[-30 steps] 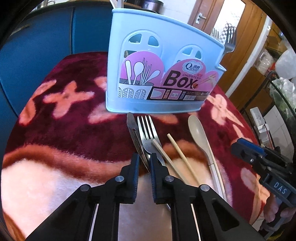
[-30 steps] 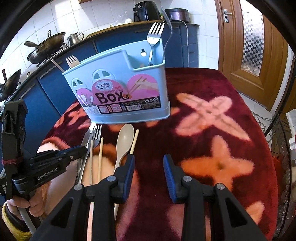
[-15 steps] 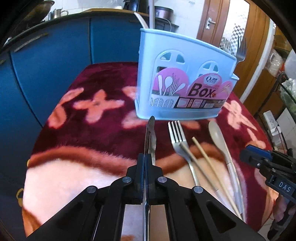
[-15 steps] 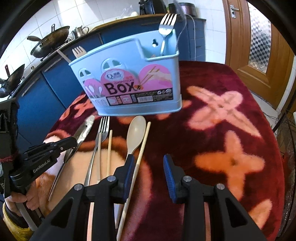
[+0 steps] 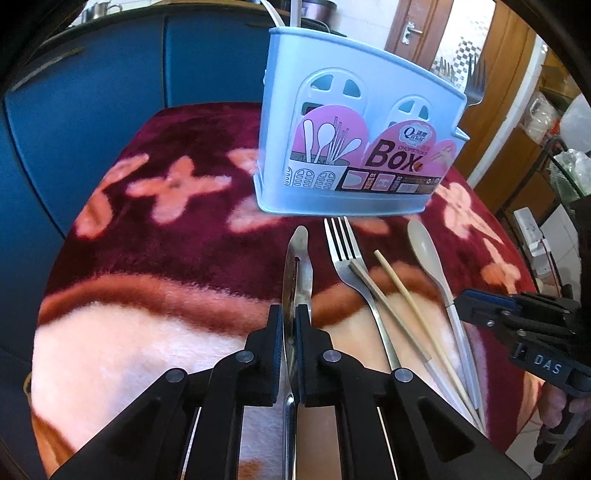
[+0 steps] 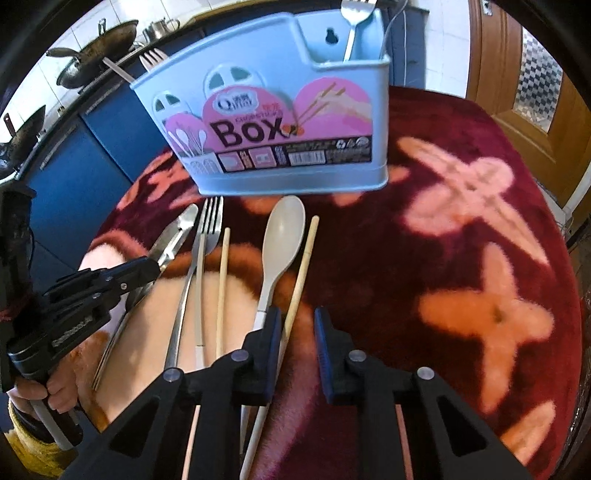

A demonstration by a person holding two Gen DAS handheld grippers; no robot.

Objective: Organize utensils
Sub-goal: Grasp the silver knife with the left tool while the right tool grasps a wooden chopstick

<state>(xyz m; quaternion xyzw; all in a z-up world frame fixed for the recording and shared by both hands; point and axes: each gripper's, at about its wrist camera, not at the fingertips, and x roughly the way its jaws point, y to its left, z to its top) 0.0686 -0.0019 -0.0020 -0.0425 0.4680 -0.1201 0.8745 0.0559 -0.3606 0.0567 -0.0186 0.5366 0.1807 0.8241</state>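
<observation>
On the plush red blanket (image 6: 461,258) patterned with pink crosses, the left gripper (image 5: 289,332) is clamped tight on a pair of flat steel tongs (image 5: 297,258), gripped near mid-length, blades pressed together, rounded tip pointing toward the holder. The tongs sit leftmost in the row of utensils. Just beside them to the right lie a steel fork (image 5: 351,266), tines nearly touching the holder's base, a beige chopstick (image 5: 388,314) resting across the fork's neck, a thin wooden chopstick (image 5: 417,314), and a smooth matte beige spoon (image 5: 428,254).

The right gripper (image 6: 297,334) hovers with jaws parted and nothing held between them; another wooden chopstick (image 6: 301,277) runs just beside its left finger (image 6: 271,339).

The light-blue plastic holder (image 6: 266,122), glossy, with arched cut-outs and a pink "Box" label, stands upright at the far end of the row. A fork (image 6: 352,22) stands in its right end compartment. Open blanket lies to the right of the spoon.
</observation>
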